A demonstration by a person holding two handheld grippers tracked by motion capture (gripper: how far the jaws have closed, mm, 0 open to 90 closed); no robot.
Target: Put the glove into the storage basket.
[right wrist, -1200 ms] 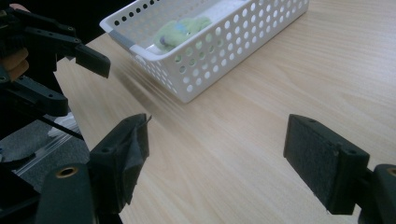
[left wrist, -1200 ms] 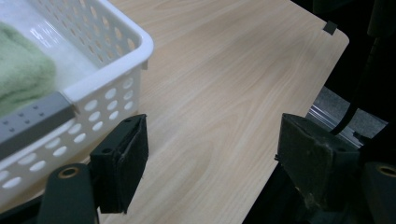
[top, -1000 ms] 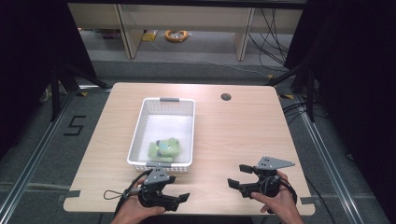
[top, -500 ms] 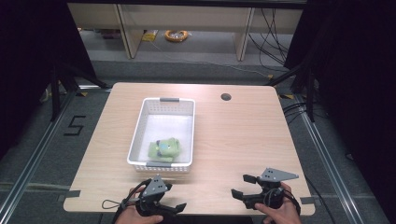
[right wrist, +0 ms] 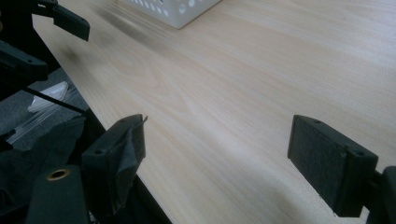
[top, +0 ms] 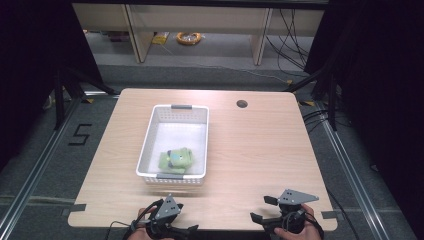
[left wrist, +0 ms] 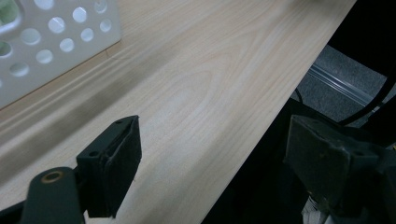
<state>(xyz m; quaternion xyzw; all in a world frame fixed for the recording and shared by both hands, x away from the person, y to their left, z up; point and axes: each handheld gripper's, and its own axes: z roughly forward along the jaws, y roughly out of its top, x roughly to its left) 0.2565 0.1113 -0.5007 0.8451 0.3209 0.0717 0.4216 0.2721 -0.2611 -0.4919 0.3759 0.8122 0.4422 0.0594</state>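
Note:
A white perforated basket [top: 150, 135] stands on the wooden table [top: 260, 145], left of centre. A green soft item [top: 175, 159] lies in its near end. My left gripper [top: 186, 231] hovers at the table's front edge, just below the basket, jaws wide open and empty [left wrist: 217, 140]. Part of the basket wall [left wrist: 46, 42] sits at the upper left of the left gripper view. My right gripper [top: 262, 209] is at the front edge further right, open and empty [right wrist: 219, 135], and faces left across the table. The basket corner [right wrist: 177, 9] and the left gripper [right wrist: 70, 21] appear far off in the right gripper view.
A round cable hole [top: 242, 104] sits near the table's far edge. Beyond the table are shelf legs and a yellow cable coil [top: 189, 37] on the floor. Metal rails [top: 350, 170] run along the floor on both sides.
Both grippers have drawn back toward the person, from over the table's front strip to its very edge. Both stay open. The basket has not moved.

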